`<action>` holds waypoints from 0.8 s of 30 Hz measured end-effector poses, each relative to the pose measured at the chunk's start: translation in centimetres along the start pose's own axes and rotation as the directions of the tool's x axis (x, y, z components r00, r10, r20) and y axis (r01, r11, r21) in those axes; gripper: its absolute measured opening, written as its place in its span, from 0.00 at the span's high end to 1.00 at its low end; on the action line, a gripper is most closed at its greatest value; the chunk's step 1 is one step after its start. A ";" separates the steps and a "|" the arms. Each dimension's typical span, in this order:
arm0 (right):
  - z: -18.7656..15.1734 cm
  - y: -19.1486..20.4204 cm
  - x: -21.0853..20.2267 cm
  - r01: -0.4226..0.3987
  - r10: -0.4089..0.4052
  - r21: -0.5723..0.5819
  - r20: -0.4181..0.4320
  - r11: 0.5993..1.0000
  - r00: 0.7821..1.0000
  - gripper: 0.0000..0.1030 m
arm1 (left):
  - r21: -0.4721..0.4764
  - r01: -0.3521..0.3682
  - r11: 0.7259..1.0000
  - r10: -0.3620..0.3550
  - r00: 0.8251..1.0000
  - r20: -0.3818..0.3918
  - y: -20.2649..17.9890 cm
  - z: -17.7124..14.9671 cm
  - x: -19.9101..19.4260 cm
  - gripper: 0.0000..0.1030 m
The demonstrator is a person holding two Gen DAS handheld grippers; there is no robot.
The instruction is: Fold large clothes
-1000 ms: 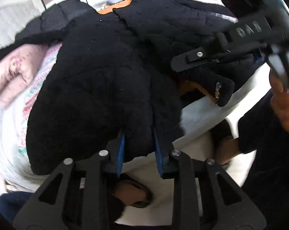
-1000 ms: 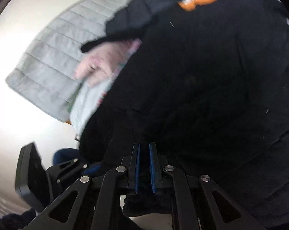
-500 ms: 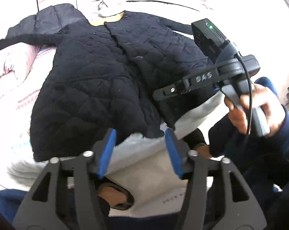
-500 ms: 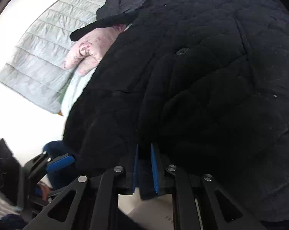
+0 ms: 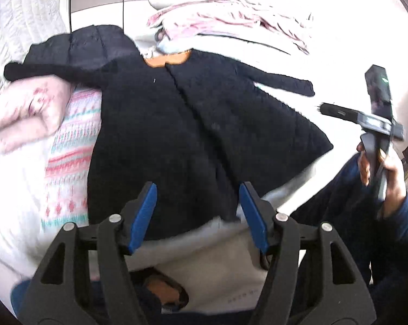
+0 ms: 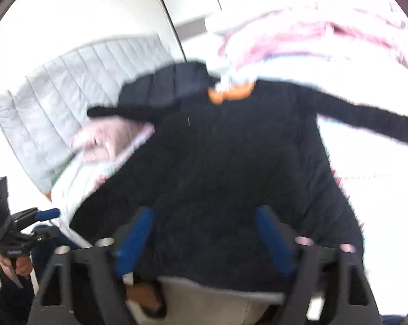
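Both grippers let go and pulled back since the earlier frame: left gripper [image 5: 198,214] and right gripper [image 6: 204,239] now spread wide, holding nothing, above the coat hem. Black coat [image 5: 177,124] lies flat on the bed [image 5: 353,62], sleeves out, orange collar lining [image 5: 167,60] far end, partly over a patterned blanket [image 5: 68,159].

Almost nothing here can be read. In the left wrist view, a faint row of small grey print [image 5: 240,297] stands on the pale cloth [image 5: 204,265] below and between the fingers, but it is too small and blurred to make out. The right wrist view is motion-blurred and shows no legible text, label or number.
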State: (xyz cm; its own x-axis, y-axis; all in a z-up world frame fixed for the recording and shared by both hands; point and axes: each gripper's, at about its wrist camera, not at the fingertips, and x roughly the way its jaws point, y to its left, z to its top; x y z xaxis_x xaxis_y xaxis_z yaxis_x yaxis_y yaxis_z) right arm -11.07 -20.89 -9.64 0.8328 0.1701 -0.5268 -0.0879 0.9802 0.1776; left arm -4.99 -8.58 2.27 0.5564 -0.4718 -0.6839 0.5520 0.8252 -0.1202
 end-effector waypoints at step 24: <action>-2.5 -18.8 7.1 0.310 -0.207 0.300 -0.330 0.902 0.921 0.50 | -0.176 0.022 0.984 -0.077 0.948 -0.310 0.6 8.4 18.9 0.20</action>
State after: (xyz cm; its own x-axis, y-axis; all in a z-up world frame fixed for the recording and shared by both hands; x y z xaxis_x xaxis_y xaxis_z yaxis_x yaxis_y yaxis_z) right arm -4.89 -37.84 -18.75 0.6049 -0.0129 -0.7962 0.3431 0.9065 0.2460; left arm 11.09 -19.58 -4.67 0.2921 -0.4140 -0.8621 0.4463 0.8563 -0.2600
